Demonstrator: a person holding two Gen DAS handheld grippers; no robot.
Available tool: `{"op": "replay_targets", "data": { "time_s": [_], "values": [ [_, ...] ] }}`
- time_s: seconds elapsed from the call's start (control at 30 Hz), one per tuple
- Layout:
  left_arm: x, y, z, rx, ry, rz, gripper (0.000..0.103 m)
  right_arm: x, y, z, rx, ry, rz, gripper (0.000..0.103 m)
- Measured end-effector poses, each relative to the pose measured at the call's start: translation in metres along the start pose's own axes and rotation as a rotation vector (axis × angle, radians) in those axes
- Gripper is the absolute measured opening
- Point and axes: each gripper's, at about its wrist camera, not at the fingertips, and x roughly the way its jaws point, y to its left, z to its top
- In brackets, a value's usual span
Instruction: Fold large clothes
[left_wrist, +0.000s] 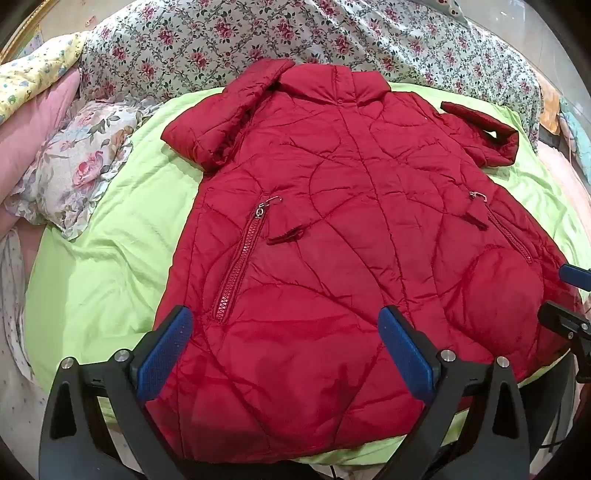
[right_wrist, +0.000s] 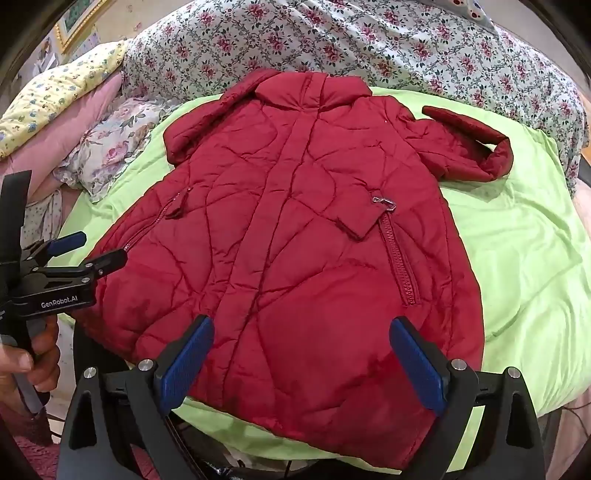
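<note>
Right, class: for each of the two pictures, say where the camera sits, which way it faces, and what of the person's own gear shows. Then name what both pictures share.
Left wrist: on the left gripper, facing forward over the hem of the red quilted jacket; the right gripper peeks in at right.
Right wrist: on the right gripper, facing the same way; the left gripper and the holding hand show at left.
Shared: jacket, lime-green sheet, floral quilt.
</note>
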Motion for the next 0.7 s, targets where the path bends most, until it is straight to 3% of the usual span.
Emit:
{"op": "replay_targets", "data": {
  "time_s": [0.7],
  "values": [
    [0.0064, -0.0055, 0.0009, -0.001, 0.011, 0.001, 0.101, 0.0007, 0.0011, 0.0028, 0.003, -0.001, 0.003, 0.097]
  ]
}}
